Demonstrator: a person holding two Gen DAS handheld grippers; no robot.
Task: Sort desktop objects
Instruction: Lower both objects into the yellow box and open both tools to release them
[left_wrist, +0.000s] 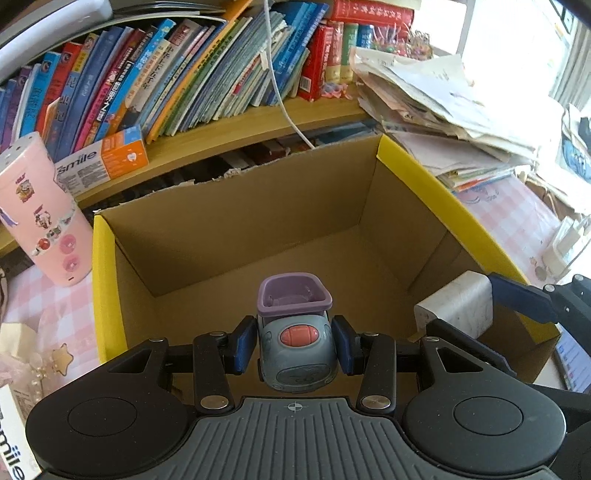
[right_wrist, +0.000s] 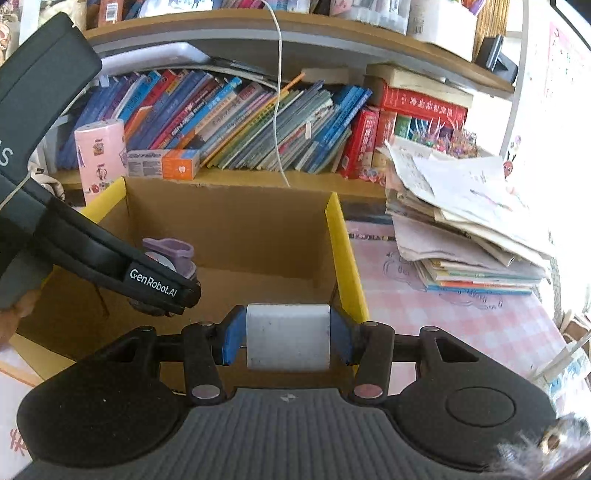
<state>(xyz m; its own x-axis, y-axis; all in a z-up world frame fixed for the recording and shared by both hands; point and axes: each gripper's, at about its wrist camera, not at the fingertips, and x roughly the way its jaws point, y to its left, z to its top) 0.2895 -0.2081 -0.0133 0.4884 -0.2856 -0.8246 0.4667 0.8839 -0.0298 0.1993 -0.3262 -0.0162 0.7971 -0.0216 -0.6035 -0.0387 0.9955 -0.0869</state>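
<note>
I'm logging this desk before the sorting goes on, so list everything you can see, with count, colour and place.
cardboard box: one, brown with yellow rims, open and bare inside, on the desk under both tools
toy car: one, grey with purple tub, in left tool above the box
white block: one, white, in right tool at the box's right rim
pink canister: one, stickered, left of the box
toothpaste carton: one, white and orange, on the shelf
books: many, mixed colours, leaning on the shelf
paper pile: one, mostly white, right of the box
white cable: one, hanging before the books
left tool: shut on the car
right tool: shut on the block
</note>
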